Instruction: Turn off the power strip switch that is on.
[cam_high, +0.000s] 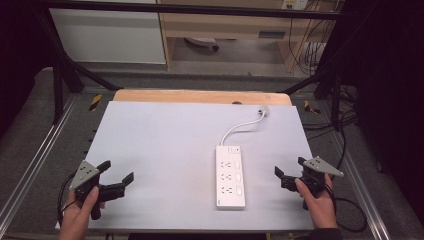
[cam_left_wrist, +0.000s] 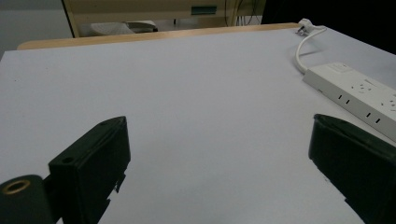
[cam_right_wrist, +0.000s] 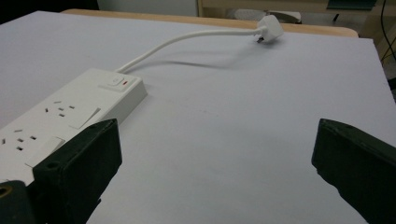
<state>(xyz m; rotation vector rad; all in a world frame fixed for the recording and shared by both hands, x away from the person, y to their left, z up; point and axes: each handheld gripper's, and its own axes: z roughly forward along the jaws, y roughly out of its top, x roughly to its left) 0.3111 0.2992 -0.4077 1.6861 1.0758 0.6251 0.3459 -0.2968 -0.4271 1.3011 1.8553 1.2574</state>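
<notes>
My left tongs and right tongs are both apart, with the power strip between them on the wide free surface.

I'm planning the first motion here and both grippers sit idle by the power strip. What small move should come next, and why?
Probably ease the right gripper left toward the power strip. Its jaws stand open, it holds nothing, and it sits just off the strip's right edge, closer than the left gripper, also open and empty. The plug lies loose at the table's far side.
</notes>
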